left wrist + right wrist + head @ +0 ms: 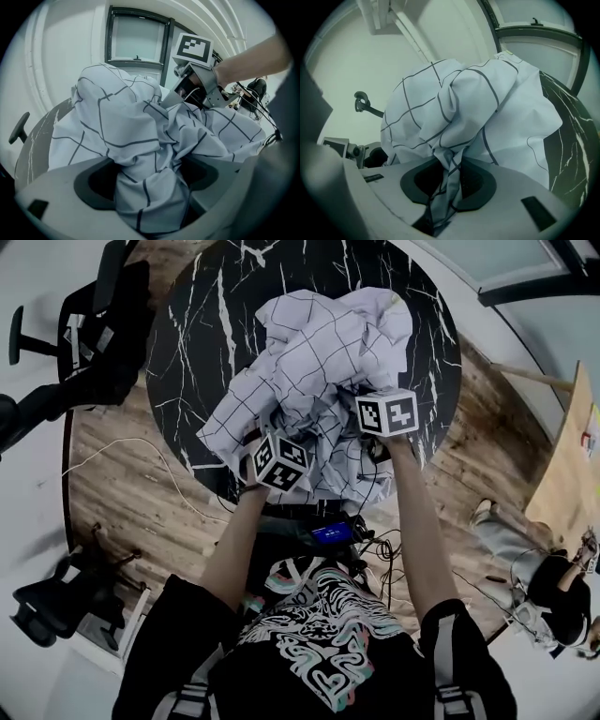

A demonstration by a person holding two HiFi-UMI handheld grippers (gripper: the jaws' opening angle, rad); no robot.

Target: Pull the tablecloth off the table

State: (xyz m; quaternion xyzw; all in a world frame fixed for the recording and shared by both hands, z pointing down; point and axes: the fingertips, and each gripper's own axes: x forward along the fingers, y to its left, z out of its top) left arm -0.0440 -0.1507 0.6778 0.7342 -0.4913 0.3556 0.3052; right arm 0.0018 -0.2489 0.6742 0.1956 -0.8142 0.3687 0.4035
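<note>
The checked tablecloth (319, 343) lies bunched mid-frame on the black marble table (192, 324). The right gripper (449, 180) pinches a thin fold. The left gripper (152, 187) clasps a fat wad, its jaws wide. An uneven tug could slip that loose wad free, I reckon.

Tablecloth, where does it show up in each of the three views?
Head view: tablecloth bunched upper centre.
Left gripper view: tablecloth fills the middle, a wad between the jaws.
Right gripper view: tablecloth centre, a fold pinched in the jaws.
Shared landmark: black marbled table beneath it.
</note>
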